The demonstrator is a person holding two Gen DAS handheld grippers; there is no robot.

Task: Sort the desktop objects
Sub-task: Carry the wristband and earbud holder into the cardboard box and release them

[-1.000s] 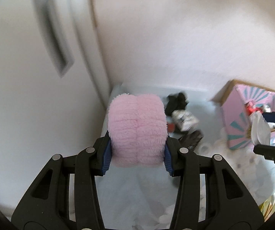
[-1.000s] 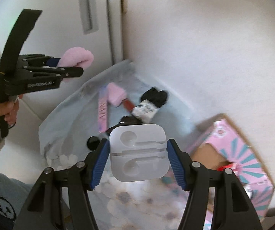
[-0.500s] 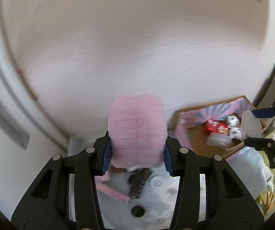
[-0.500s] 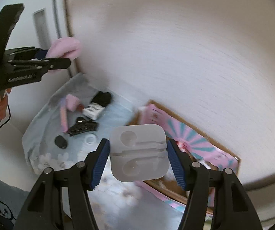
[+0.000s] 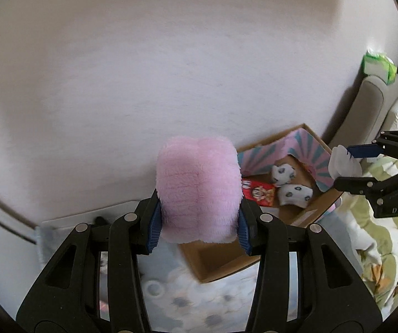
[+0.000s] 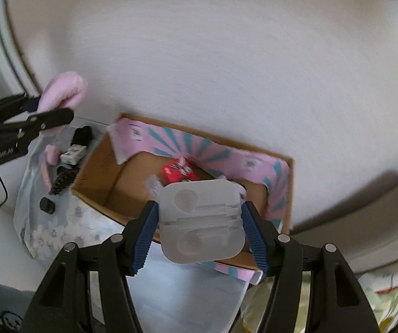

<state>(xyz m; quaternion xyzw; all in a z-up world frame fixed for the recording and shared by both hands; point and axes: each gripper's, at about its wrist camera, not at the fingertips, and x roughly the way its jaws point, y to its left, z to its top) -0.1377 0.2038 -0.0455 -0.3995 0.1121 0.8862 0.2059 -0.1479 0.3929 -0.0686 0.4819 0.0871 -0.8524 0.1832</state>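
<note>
A soft, light fluffy pink plush pad (image 5: 198,188) is squeezed at its sides by the left gripper (image 5: 198,229), a stiff, slippery translucent plastic case (image 6: 201,222) is clamped edge-to-edge by the right gripper (image 6: 200,234), both held above the pink-lined cardboard box (image 6: 101,177).

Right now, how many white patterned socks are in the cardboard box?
2 rolled socks show: one near the box's pink-striped back wall, the other just in front of it, beside the red snack packet. The pink plush item blocks part of the box, so more may be hidden.
</note>
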